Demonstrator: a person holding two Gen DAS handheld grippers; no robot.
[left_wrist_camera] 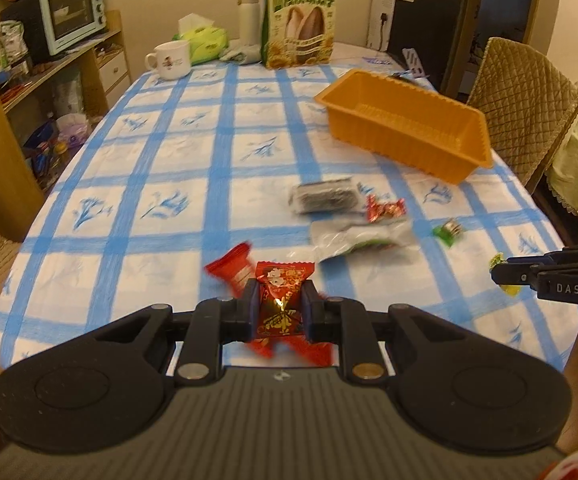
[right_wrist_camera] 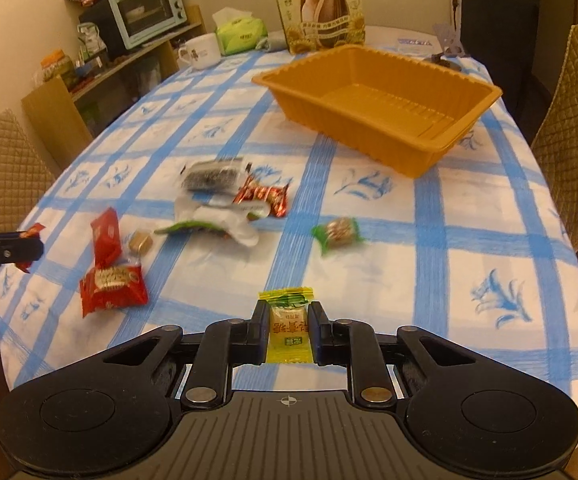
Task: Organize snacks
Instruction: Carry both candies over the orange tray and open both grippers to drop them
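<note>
My left gripper (left_wrist_camera: 279, 300) is shut on a red candy packet (left_wrist_camera: 280, 296) held above the near table edge. My right gripper (right_wrist_camera: 287, 320) is shut on a yellow-green candy (right_wrist_camera: 287, 328); it also shows at the right edge of the left wrist view (left_wrist_camera: 501, 276). An empty orange tray (left_wrist_camera: 405, 120) sits at the far right, also in the right wrist view (right_wrist_camera: 381, 96). Loose snacks lie between: a dark seaweed pack (right_wrist_camera: 209, 176), a small red candy (right_wrist_camera: 263, 196), a crumpled clear wrapper (right_wrist_camera: 217, 220), a green candy (right_wrist_camera: 337, 232), two red packets (right_wrist_camera: 109, 280).
A large sunflower-seed bag (left_wrist_camera: 301, 20), a white mug (left_wrist_camera: 171, 60), a tissue pack (left_wrist_camera: 205, 40) and a white flask (left_wrist_camera: 249, 12) stand at the table's far end. Quilted chairs (left_wrist_camera: 525, 100) flank the table. A shelf with a toaster oven (left_wrist_camera: 73, 12) is at left.
</note>
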